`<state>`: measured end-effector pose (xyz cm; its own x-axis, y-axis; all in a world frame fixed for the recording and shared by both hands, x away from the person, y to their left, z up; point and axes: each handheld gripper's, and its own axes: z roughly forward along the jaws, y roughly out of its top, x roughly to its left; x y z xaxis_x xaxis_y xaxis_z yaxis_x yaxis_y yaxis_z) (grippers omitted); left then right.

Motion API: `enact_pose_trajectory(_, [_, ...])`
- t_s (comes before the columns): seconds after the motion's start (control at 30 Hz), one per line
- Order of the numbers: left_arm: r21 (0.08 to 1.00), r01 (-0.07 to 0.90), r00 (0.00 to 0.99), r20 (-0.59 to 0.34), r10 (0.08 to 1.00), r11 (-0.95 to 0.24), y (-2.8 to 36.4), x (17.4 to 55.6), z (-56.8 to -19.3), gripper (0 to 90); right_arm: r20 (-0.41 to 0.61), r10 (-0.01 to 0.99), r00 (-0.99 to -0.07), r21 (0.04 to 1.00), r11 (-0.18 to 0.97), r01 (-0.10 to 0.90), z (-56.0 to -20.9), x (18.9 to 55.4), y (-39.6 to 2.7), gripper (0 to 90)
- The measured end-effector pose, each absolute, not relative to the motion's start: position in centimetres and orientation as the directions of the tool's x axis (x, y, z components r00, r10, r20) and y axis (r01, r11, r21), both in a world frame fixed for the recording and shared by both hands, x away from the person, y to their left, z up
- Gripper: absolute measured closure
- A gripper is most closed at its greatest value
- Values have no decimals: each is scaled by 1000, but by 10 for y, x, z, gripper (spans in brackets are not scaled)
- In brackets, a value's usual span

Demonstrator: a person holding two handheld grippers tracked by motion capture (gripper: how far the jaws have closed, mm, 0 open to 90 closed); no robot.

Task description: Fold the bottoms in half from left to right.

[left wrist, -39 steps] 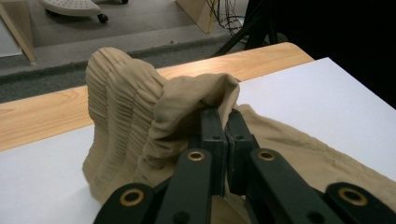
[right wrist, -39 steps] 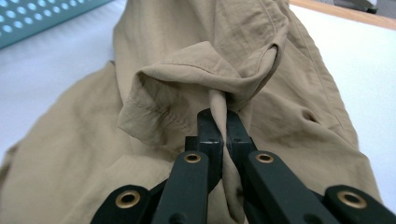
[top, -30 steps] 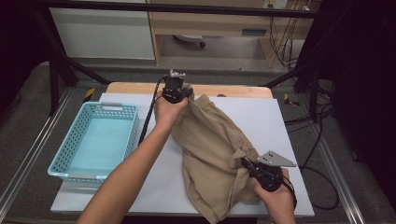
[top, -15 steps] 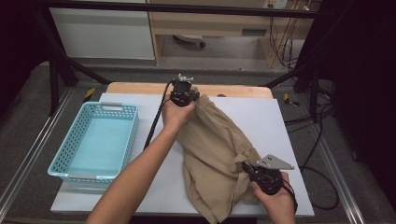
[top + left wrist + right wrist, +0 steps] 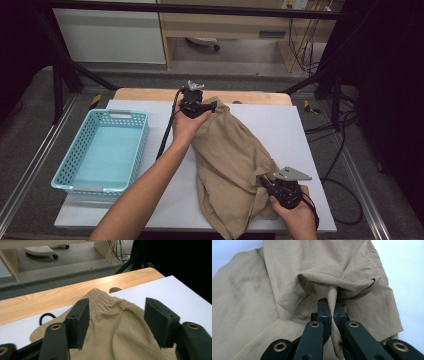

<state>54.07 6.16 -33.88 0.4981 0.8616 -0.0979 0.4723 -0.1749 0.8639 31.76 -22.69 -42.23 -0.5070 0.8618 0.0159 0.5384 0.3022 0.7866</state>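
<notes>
Fingers of the left gripper (image 5: 212,105) have just been opening and stand apart over the far, gathered edge of the crumpled tan cloth garment (image 5: 232,165) on the white counter (image 5: 280,130), apparently releasing it so it lies flat; a pale blue perforated plastic basket (image 5: 75,177) sits well to their left. Seen from the left gripper view, cloth lies between and below the spread fingers (image 5: 78,322), unpressed. Seen from the right gripper view, the right gripper (image 5: 332,312) is clamped on a pinched fold, likely anchoring the near edge.

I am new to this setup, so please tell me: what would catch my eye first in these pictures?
A crumpled tan garment sprawls across the white table. The right gripper pinches a fold at its near edge; the left gripper, jaws just opened, hovers over its far end. A turquoise basket sits left.
</notes>
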Motion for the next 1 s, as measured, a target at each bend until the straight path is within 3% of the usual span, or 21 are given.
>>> enact_pose_trajectory(0.47, [858, 462, 510, -50, 858, -225, 75, 497, -338, 263, 40, 872, -488, 789, 272, 551, -420, 310, -231, 856])
enact_pose_trajectory(0.73, [844, 478, 518, -47, 854, -243, 92, 452, -357, 259, 70, 892, -447, 789, 225, 572, -414, 314, -240, 560])
enact_pose_trajectory(0.9, [831, 496, 537, -67, 841, -251, 100, 420, -384, 262, 83, 912, -402, 794, 184, 580, -405, 316, -250, 448])
enact_pose_trajectory(1.0, [818, 504, 556, -61, 829, -278, 106, 405, -395, 259, 74, 913, -402, 803, 184, 567, -397, 317, -248, 440])
